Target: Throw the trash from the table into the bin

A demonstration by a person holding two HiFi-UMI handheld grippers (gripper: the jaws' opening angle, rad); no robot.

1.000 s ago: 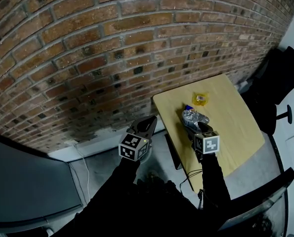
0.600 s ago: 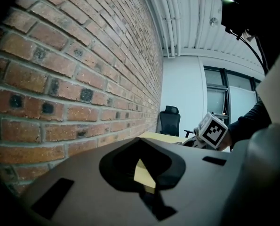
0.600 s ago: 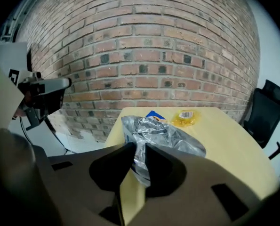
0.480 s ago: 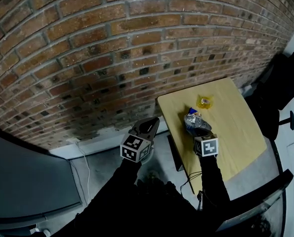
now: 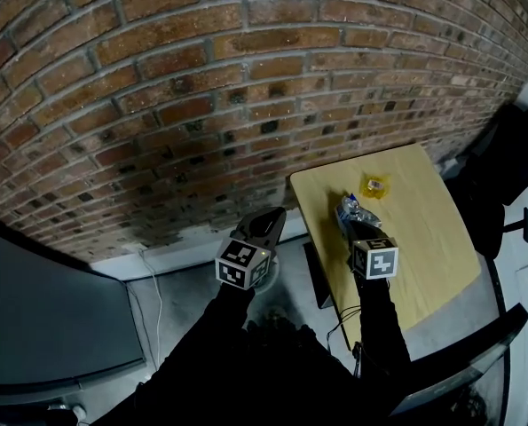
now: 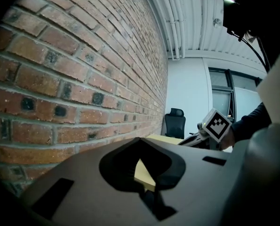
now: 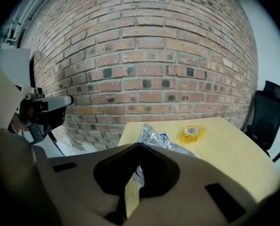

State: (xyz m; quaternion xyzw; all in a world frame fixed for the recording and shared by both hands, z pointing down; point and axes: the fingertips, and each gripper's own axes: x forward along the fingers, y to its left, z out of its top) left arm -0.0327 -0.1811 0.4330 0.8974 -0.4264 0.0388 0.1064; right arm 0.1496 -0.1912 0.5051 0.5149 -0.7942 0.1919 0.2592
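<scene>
Brought the right gripper (image 5: pixel 359 231) from wide apart to fully clenched since the earlier frames, pinching the near end of the silver wrapper (image 5: pixel 353 212) and leaving it narrower and more bunched than before. Kept the left gripper (image 5: pixel 267 223) much where it had been. Faced a brick wall (image 5: pixel 201 105) across the whole background, with the desk (image 5: pixel 432 264) set close against it and a black office chair (image 7: pixel 268 108) beside the desk's right end. Found the left gripper off the desk's edge, out over the floor near the wall, jaws together with nothing in them. Found the silver wrapper near the desk's wall-side corner, on the top or just above it, too close to tell which. Found a small yellow wrapper (image 5: pixel 374 185) lying flat just beyond it, apart from it. Judged the step in hand as carrying off the first piece of trash. Best lifted straight up first, with the grip kept firm, given the slipperiness of crinkled foil and a hold on one end only. Best swung slowly too, to keep the loose tail from sweeping the yellow wrapper off the desk. Saw no bin in any view, so could say nothing of its place or contents. Needed to find it before any release. Counted two pieces of trash, neither yet binned.
</scene>
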